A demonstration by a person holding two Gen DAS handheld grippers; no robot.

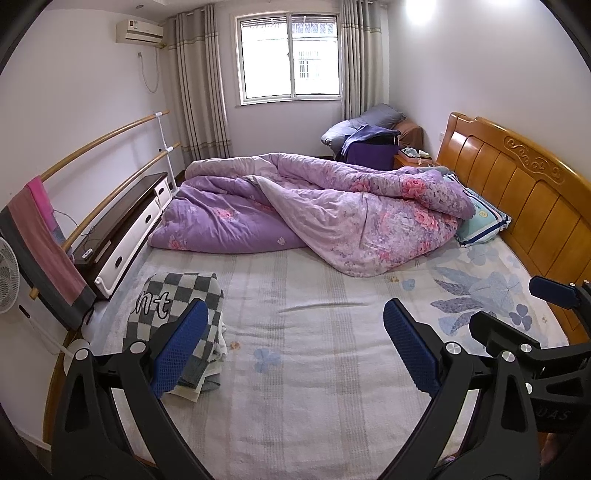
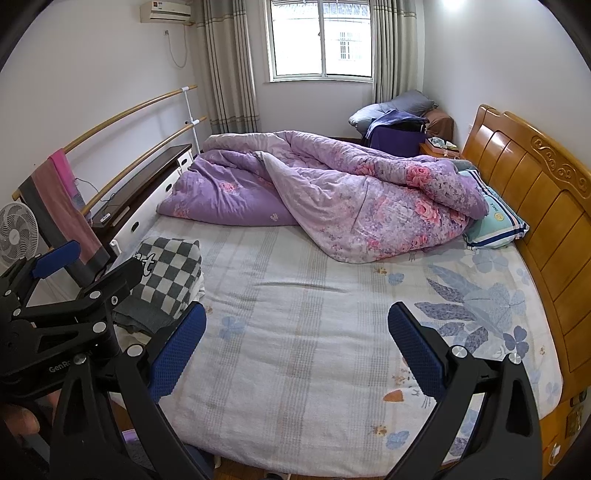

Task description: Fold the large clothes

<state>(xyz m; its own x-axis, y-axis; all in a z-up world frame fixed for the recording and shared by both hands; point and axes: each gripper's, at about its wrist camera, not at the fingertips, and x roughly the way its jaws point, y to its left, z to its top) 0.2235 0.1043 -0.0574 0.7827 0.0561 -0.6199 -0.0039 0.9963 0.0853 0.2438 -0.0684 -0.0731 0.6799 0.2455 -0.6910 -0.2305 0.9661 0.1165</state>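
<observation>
Above bed sheet [image 1: 295,369], both grippers' jaws gape wide, holding nothing.

Grey-white checkered folded garment [image 1: 181,295], purple floral quilt [image 1: 332,206]

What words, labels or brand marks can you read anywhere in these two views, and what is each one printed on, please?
"nt": end of a cut-off word on the checkered garment.
"GenRo": start of a partly hidden brand on the left gripper body.
"UAS": uncertain, on the right gripper body.
Air conditioner label and pillow badge: too small to read.
</observation>
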